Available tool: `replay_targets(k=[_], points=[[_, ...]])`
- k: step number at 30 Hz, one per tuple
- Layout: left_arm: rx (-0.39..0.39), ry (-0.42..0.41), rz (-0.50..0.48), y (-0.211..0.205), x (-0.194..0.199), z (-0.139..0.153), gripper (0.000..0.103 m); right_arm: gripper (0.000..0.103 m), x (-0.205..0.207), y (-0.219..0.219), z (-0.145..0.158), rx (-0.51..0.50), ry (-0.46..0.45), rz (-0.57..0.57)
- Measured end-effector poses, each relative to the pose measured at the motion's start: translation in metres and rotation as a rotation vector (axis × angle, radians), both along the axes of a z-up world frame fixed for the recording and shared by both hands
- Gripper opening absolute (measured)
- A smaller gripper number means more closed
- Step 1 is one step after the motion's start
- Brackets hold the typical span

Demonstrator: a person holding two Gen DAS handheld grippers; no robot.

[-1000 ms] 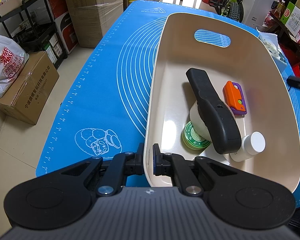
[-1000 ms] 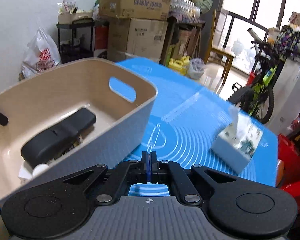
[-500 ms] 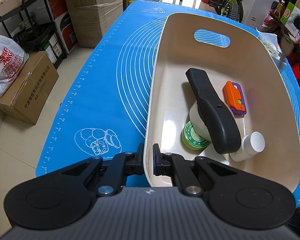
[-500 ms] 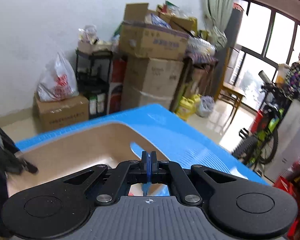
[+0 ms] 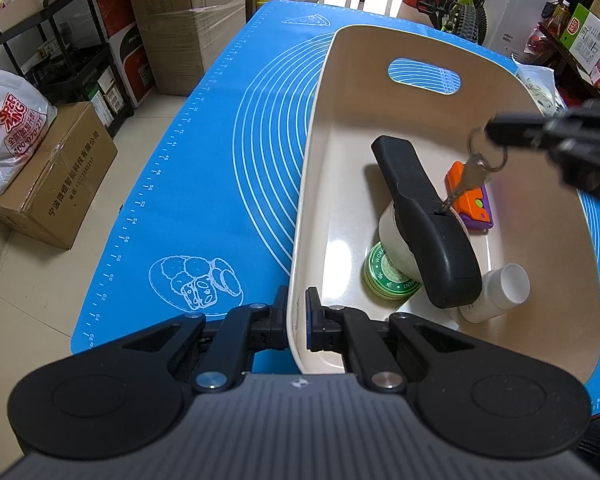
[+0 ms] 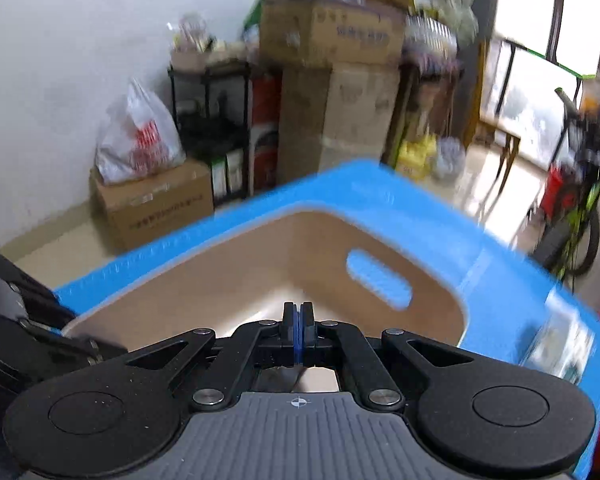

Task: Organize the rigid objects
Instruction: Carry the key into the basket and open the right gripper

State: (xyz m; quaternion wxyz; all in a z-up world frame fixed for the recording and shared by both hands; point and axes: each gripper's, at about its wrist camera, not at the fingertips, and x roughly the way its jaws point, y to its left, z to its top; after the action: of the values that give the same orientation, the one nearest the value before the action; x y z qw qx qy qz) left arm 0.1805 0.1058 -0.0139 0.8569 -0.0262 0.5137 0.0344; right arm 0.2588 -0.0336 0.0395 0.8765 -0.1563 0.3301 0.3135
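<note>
A: Left gripper?
B: Clamping the cream bin on its near rim.
A: Right gripper?
B: Pinching a key ring; the key is dangling below its tips, over the bin's black handle tool.

Each gripper is matte black plastic on a grey ribbed body with a small crosshair mark at its front edge. The left gripper has two broad rounded lobes, each with a shallow circular recess, and angled linkage arms with triangular cut-outs running in to two short, squared fingers. Silver screw heads sit at the pivots, two large ones near the body and smaller ones further out. The right gripper is the same build: black lobes, silver screws, grey ribbed body, with a thin blue strip showing between its fingers.
</note>
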Motion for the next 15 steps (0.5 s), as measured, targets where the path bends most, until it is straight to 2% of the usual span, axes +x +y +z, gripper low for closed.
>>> replay_targets(k=[5, 8, 9, 12, 15], points=[[0.000, 0.001, -0.001, -0.001, 0.000, -0.001, 0.007, 0.011, 0.005, 0.001, -0.026, -0.029, 0.095, -0.073], [0.003, 0.002, -0.002, -0.002, 0.000, -0.001, 0.007, 0.015, 0.006, -0.003, -0.030, -0.024, 0.122, -0.099], [0.003, 0.002, -0.002, -0.002, 0.000, -0.002, 0.007, 0.021, 0.006, -0.005, -0.029, -0.020, 0.124, -0.107], [0.006, 0.002, -0.004, -0.003, 0.000, -0.002, 0.007, 0.054, 0.003, -0.008, -0.025, 0.001, 0.137, -0.115], [0.006, 0.002, -0.008, -0.001, 0.001, -0.002, 0.009, 0.066, -0.003, -0.012, -0.019, 0.014, 0.122, -0.140]])
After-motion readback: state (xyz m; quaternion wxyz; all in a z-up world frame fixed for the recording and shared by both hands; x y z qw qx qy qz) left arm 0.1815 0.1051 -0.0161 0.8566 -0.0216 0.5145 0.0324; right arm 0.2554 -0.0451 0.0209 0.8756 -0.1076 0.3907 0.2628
